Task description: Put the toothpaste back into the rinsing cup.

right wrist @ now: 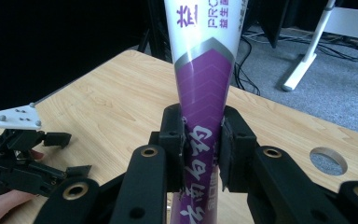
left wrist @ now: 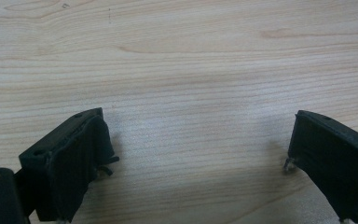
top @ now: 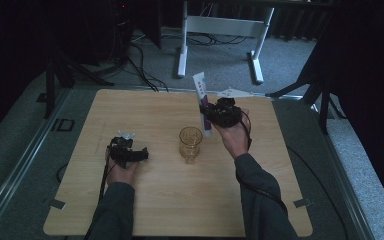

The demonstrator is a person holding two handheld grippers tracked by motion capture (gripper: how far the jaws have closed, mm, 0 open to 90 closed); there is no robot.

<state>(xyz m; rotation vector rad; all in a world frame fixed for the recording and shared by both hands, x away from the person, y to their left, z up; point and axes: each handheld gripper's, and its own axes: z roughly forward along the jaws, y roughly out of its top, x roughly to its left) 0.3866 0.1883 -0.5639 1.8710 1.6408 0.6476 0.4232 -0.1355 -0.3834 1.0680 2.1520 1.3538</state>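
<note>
Toothpaste tube (top: 203,102) stands upright, long axis vertical, clamped low down in the right gripper (top: 215,116), just beyond and above the glass cup (top: 190,143); left gripper (top: 142,155), fingers apart, rests on the surface (top: 280,165)

Dim, dark-edged high view with a soft, even-lit table (top: 170,210); brighter, sharper close-ups, faint shadows under the tongs

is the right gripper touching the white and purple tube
Touching: in the right gripper view the right gripper has both jaws pressed on the white and purple tube.
</note>
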